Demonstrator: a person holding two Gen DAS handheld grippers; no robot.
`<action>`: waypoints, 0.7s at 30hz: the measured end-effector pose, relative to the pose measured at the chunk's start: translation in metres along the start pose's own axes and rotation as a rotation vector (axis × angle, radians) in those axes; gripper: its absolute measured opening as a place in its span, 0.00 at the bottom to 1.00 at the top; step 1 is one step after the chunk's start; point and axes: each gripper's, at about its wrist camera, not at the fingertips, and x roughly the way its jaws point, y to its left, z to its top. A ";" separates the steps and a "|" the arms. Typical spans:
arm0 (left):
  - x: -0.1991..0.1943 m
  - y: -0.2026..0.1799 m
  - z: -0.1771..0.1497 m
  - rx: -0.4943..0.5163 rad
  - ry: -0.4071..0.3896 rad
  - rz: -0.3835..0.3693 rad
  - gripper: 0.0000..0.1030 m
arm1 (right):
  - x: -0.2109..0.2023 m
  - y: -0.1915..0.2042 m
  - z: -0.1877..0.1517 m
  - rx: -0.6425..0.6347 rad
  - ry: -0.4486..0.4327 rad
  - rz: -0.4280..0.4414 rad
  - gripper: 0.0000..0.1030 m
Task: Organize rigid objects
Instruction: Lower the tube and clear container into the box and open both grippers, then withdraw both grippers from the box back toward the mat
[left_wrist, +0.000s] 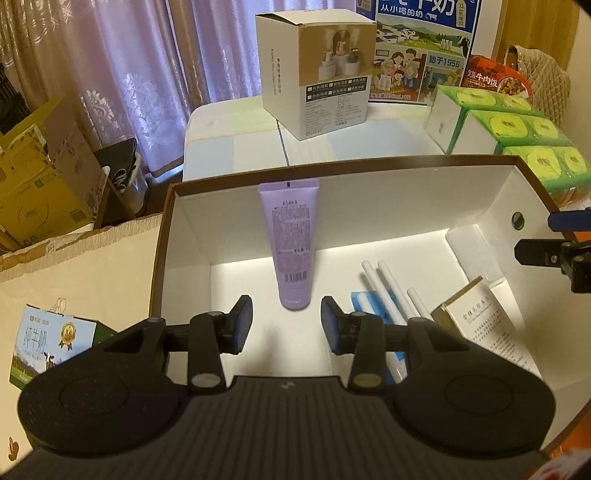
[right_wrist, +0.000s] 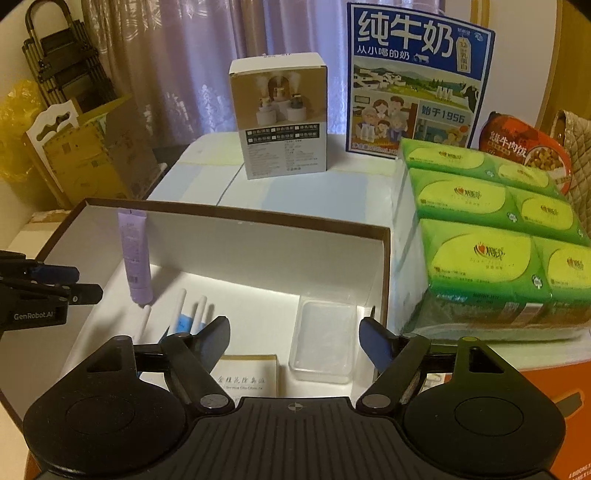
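Both of your grippers hang over the open white box (left_wrist: 369, 218), angled down into it. Your left gripper (left_wrist: 287, 319) has its fingers (left_wrist: 242, 321) spread with nothing between the pads; the purple tube (left_wrist: 291, 243) stands just ahead of them, cap end down on the box floor, its crimped top leaning against the far wall. Your right gripper (right_wrist: 295, 341) has its fingers (right_wrist: 216, 341) spread wider and likewise grips nothing; below the gap lies the clear plastic case (right_wrist: 323, 338), flat on the box floor near the right-hand wall. Beside that case, toward you, lies the small gold-edged carton (right_wrist: 247, 376) with printed text. Between the carton and the tube lie several white sticks (left_wrist: 388, 288), some resting across a blue and white packet (left_wrist: 364, 302). Outside the box, on the counter (right_wrist: 207, 184), stands a white and tan product box (right_wrist: 282, 114), with the blue milk poster (right_wrist: 415, 81) behind it and the green tissue packs (right_wrist: 491, 236) stacked just to the right of the white box.
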 end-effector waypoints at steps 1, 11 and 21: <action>-0.002 0.000 -0.001 -0.001 -0.001 0.000 0.35 | -0.001 0.000 -0.001 0.003 0.000 0.002 0.72; -0.020 -0.008 -0.008 -0.015 -0.021 -0.017 0.35 | -0.014 0.003 -0.009 0.004 -0.004 0.027 0.72; -0.047 -0.023 -0.016 -0.018 -0.044 -0.024 0.35 | -0.037 0.007 -0.019 0.007 -0.026 0.063 0.72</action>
